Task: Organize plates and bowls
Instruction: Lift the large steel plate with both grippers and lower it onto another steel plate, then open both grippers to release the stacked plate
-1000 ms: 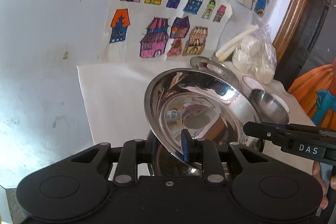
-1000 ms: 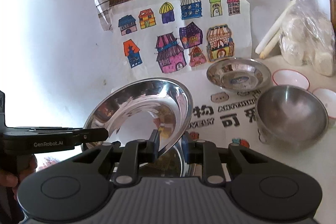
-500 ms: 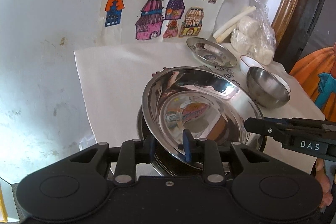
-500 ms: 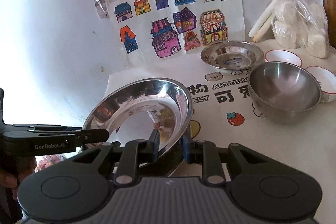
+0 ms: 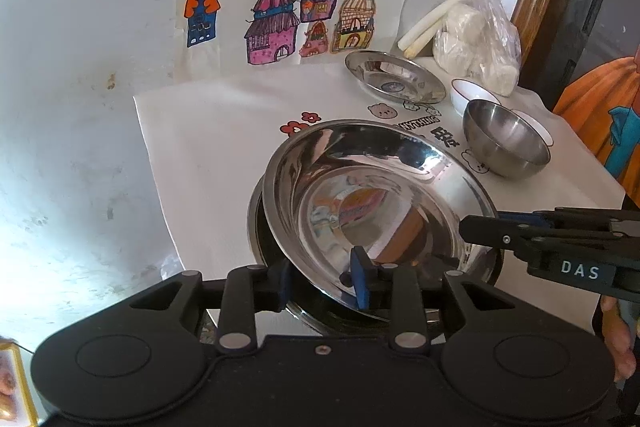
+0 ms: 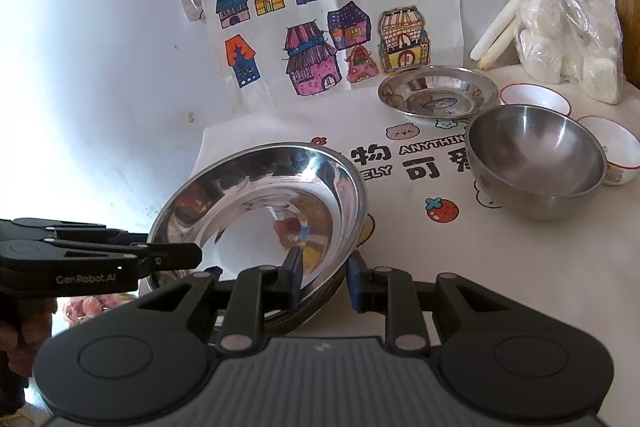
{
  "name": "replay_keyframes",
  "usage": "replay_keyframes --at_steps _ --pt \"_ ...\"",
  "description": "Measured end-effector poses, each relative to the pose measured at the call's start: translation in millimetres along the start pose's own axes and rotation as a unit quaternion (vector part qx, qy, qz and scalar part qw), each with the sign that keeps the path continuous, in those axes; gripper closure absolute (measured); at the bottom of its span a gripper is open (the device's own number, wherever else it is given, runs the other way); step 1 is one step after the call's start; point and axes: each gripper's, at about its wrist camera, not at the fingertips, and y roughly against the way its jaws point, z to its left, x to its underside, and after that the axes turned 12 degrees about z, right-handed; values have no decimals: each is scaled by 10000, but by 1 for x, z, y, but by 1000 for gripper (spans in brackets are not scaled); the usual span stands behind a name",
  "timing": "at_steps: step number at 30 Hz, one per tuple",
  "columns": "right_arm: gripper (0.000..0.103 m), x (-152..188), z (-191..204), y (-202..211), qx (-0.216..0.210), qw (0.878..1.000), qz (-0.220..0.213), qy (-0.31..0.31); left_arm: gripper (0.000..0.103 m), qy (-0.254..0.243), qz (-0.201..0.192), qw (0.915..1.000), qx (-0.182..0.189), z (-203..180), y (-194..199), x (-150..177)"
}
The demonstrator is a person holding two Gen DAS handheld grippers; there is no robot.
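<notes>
Steel plate (image 5: pixel 376 203), wide and mirror-bright, sits tilted on top of a second steel dish (image 5: pixel 264 247) of like size, whose dark rim shows under its near and left edges. Both lie at the front of a white printed tablecloth (image 5: pixel 208 147).

Two hand-held grippers work the plate's rim from opposite sides, presumably so that it comes down level onto the dish below.

- The left gripper (image 5: pixel 322 281) straddles the near rim. Its jaws are opening, one blue pad inside the plate and the other outside, so the pinch looks to be loosening as the plate settles.
- The right gripper (image 6: pixel 322 281) has its narrow-set jaws on either side of the rim at the plate's right edge. They appear to be clamped on it, holding that side up.

Judging from this, the nesting step is nearly done, and the right side still has to be let go.

Farther back on the cloth, well apart from the stack, wait:

- a smaller steel plate (image 6: pixel 438 91)
- a deep steel bowl (image 6: pixel 536 163)
- two small white bowls with red rims, one (image 6: pixel 534 99) behind the steel bowl and one (image 6: pixel 616 151) at its right

A clear bag of white lumps (image 6: pixel 568 39) leans in the corner. Children's drawings of houses (image 6: pixel 320 39) hang on the wall.
</notes>
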Motion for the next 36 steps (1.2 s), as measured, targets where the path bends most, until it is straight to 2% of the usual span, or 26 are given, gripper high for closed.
replay_keyframes --at_steps 7,28,31,33,36 --pt "76 0 -1 -5 -1 10000 85 -8 70 -84 69 9999 -78 -4 0 -2" --pt "74 -1 3 -12 72 9997 148 175 57 -273 313 9990 -152 -13 5 -7" --pt "74 -2 2 -13 45 9998 136 165 50 -355 322 9985 -248 -16 7 -7" --pt "74 -1 2 -13 43 9998 108 181 40 -435 327 9978 -376 -18 8 -8" --pt "73 -1 3 -13 63 9997 100 219 30 -563 218 9969 -508 -20 12 -6"
